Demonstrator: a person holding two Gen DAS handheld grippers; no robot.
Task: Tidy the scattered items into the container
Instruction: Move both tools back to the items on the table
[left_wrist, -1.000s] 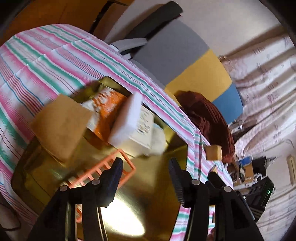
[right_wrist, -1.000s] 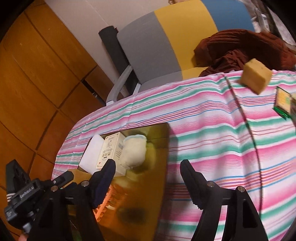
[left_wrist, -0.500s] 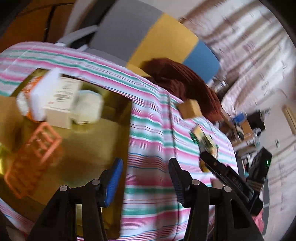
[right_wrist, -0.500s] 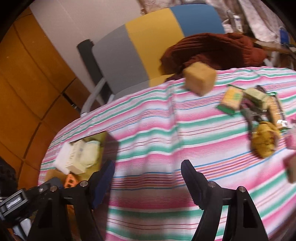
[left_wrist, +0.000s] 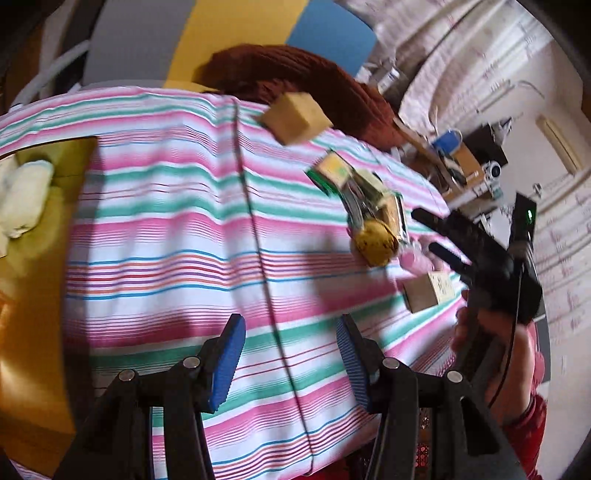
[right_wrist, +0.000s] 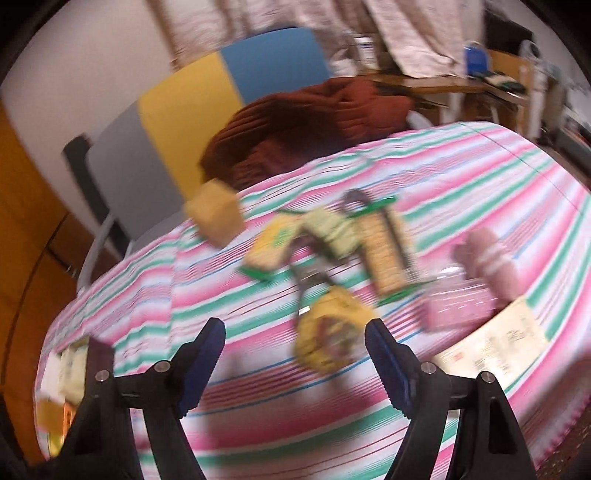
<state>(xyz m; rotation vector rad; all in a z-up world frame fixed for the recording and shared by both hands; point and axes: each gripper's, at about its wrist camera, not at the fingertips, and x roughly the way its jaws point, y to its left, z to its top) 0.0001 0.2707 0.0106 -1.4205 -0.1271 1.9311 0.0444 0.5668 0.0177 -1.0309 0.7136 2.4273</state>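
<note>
A striped cloth is covering the tabletop (left_wrist: 166, 229). Scattered items are lying near its far side: a tan cube (right_wrist: 216, 216), a round yellow packet (right_wrist: 332, 343), pink wrapped packs (right_wrist: 461, 306). The glossy yellow container (left_wrist: 33, 332) is sitting far left. Both the left hand-held gripper (left_wrist: 291, 365) and the right hand-held gripper (right_wrist: 295, 365) are hovering wide apart, empty.

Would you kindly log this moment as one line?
left gripper: open, empty | right gripper: open, empty, nearing round yellow packet | yellow translucent container: partly filled | tan sponge cube: on striped cloth

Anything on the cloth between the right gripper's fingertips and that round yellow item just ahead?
No, only bare striped tablecloth separates the right gripper from the round yellow item in the blurred right wrist view.
</note>
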